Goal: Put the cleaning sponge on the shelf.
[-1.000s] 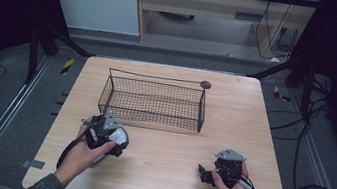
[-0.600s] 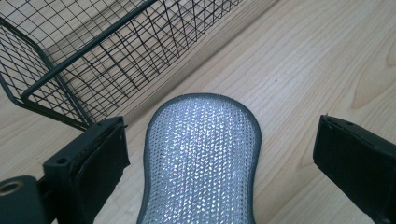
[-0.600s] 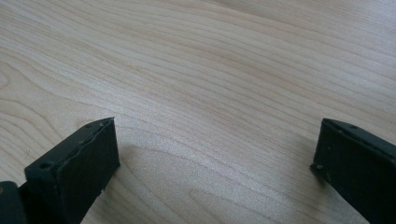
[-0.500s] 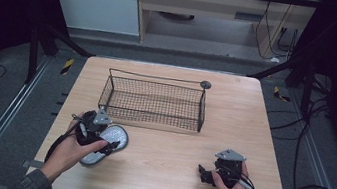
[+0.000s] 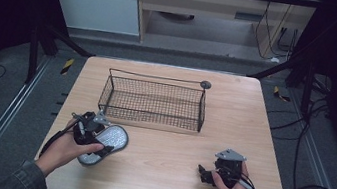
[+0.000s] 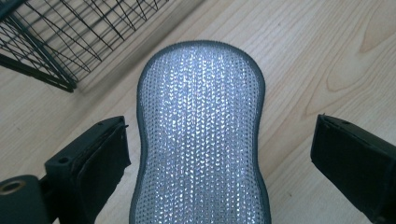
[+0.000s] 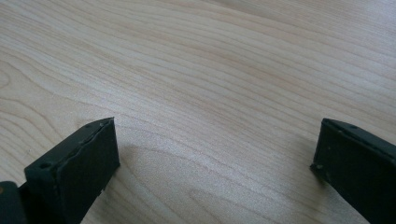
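Note:
A silvery knitted scouring pad lies flat on the wooden table, near its front left. My left gripper is open over the pad, one jaw on either side and neither touching it. From above, the left gripper sits in a hand by the pad. My right gripper is open over bare wood with nothing between its jaws. In the high view the right gripper rests low at the front right, pointing left.
A black wire basket stands at the middle back of the table, its corner just beyond the pad. A small dark round object lies by the basket's far right corner. Cables trail off both grippers.
The left hand and gripper have drifted slightly left and toward the table's front edge, and more of the pad shows beside them. The right gripper has stayed put.

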`<state>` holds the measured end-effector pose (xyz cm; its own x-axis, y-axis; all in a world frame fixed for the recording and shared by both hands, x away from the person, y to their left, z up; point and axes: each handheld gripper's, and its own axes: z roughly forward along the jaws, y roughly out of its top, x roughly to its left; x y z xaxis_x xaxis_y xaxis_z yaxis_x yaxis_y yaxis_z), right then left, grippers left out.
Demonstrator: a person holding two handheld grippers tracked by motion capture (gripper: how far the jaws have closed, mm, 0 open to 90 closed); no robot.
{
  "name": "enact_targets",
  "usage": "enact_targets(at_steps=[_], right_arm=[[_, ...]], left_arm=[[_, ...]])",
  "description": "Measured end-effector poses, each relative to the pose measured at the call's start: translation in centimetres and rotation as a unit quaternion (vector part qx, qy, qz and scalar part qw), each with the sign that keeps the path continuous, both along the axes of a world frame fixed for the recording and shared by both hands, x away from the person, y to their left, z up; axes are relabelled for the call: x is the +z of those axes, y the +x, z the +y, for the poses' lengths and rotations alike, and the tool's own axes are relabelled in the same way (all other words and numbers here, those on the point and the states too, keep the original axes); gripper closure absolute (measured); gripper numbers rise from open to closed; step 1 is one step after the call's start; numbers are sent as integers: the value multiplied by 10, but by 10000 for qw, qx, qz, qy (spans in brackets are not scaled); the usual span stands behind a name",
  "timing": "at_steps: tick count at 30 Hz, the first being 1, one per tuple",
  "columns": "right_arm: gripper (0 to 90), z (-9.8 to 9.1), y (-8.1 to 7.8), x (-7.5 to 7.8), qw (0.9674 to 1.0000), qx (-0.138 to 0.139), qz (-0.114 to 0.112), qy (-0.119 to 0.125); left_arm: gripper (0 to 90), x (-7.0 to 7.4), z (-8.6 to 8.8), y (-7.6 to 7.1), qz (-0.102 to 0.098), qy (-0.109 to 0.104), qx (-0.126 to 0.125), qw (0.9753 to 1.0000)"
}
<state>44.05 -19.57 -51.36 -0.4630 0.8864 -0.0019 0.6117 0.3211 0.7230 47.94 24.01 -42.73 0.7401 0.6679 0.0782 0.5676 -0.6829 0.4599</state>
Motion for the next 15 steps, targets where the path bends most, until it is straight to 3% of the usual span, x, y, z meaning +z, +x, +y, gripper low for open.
enact_targets(at_steps=[2,6,10,12,15], right_arm=[[4,0,0,0,10000,1,0,0],[4,0,0,0,10000,-4,3,-2],[4,0,0,0,10000,1,1,0],[4,0,0,0,10000,0,0,1],[3,0,0,0,10000,2,8,3]], left_arm=[[36,0,2,3,169,127,-26,9998],[42,-1,4,8,304,274,-159,9990],[45,-5,4,13,479,302,-182,9982],[42,-11,3,17,676,450,-259,9964],[42,-16,3,20,761,531,-252,9954]])
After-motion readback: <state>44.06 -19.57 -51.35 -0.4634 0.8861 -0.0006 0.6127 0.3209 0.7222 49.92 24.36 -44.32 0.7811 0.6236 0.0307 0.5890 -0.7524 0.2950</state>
